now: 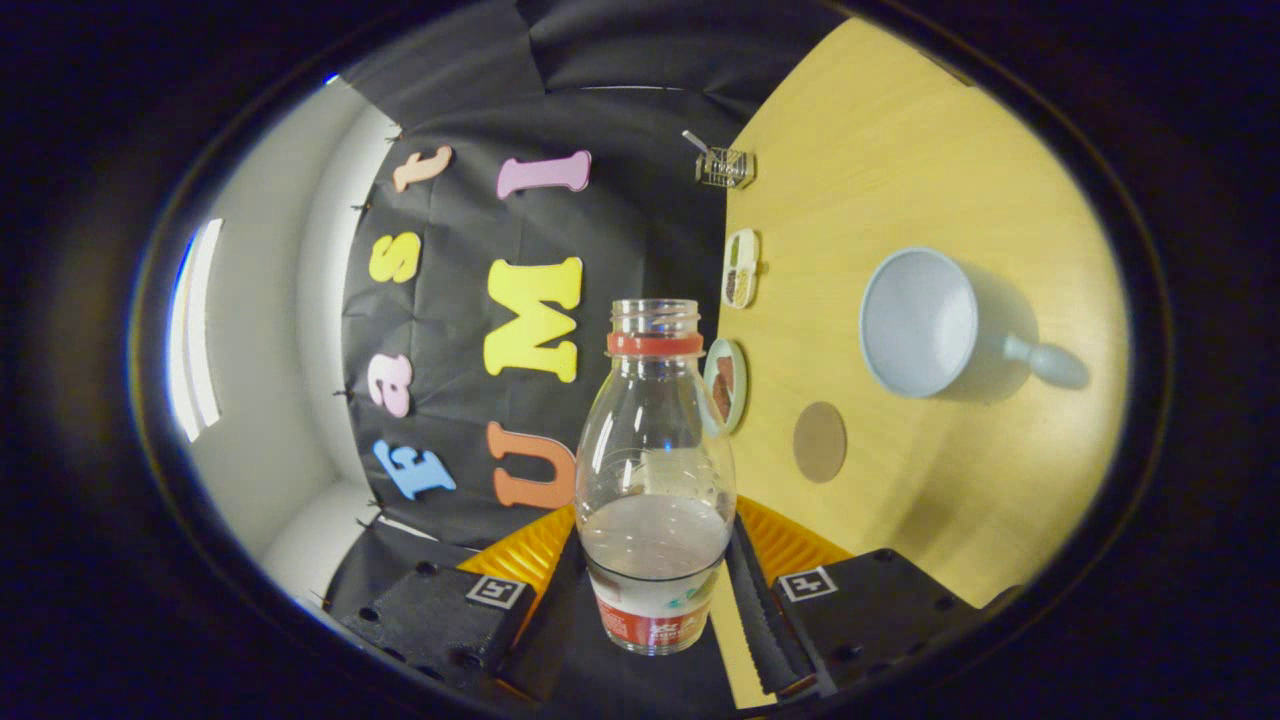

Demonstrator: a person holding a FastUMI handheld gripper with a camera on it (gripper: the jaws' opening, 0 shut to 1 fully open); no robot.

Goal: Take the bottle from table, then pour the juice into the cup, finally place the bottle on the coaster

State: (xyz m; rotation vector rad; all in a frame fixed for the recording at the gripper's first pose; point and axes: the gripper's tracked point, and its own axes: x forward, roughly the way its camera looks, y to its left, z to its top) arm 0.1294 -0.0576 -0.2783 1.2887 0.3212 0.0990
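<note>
A clear plastic bottle (655, 440) with a red neck ring and no cap stands between my fingers, and my gripper (655, 590) is shut on its labelled lower part. Pale liquid fills roughly its bottom third. The whole scene is rolled, so the wooden table (900, 180) rises like a wall to the right of the bottle. A light blue cup (918, 322) with a stubby handle sits on it, beyond the fingers and well right of the bottle's mouth. The round brown coaster (820, 441) lies between cup and bottle, nearer the fingers.
A round dish (724, 385) at the table's far edge is partly behind the bottle's shoulder. Past it sit an oval dish with small bits (741, 267) and a small wire basket (724, 168). The black cloth wall lies behind the bottle.
</note>
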